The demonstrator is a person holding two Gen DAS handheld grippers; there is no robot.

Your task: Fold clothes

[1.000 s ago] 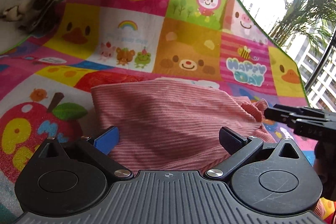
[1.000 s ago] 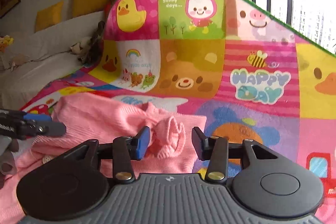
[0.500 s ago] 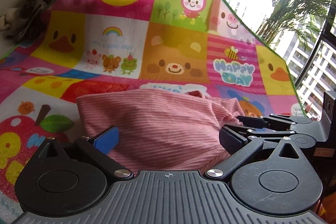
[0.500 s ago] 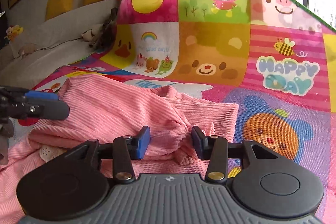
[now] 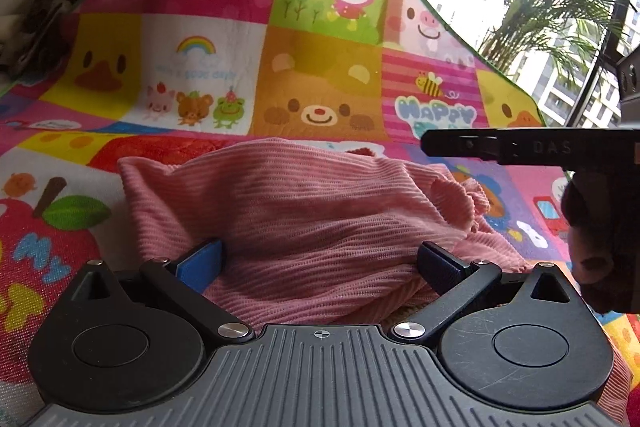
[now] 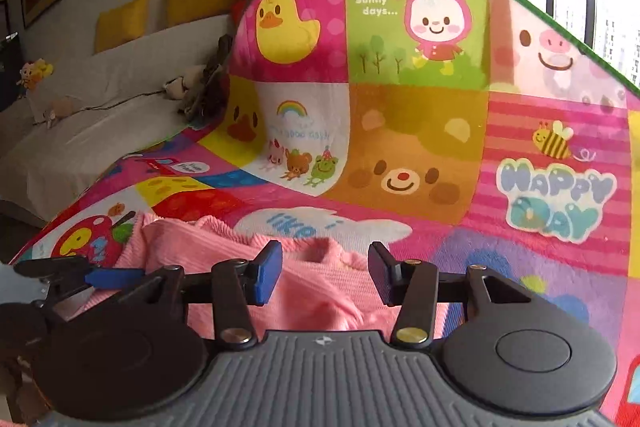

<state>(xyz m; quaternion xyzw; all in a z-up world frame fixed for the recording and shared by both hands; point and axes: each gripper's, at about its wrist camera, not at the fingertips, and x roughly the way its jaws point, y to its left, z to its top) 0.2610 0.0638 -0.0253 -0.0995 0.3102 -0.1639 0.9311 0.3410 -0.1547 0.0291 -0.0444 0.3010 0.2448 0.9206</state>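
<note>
A pink ribbed knit garment (image 5: 312, 219) lies bunched on a colourful cartoon play mat (image 5: 320, 83). My left gripper (image 5: 320, 263) is open, its jaws wide apart over the near part of the garment. My right gripper (image 6: 324, 273) is open above the garment (image 6: 304, 291), holding nothing. The right gripper also shows in the left wrist view (image 5: 520, 145) at the right, above the cloth's bunched sleeve. The left gripper's blue-tipped fingers (image 6: 108, 277) show at the left of the right wrist view.
The mat's far part rises up against a sofa (image 6: 100, 115) with yellow cushions (image 6: 120, 23) and small toys. A window (image 5: 560, 7) with palm trees outside is at the right.
The right gripper has opened wider, let go of the bunched pink cloth and lifted above it. The left gripper has stayed open over the garment.
</note>
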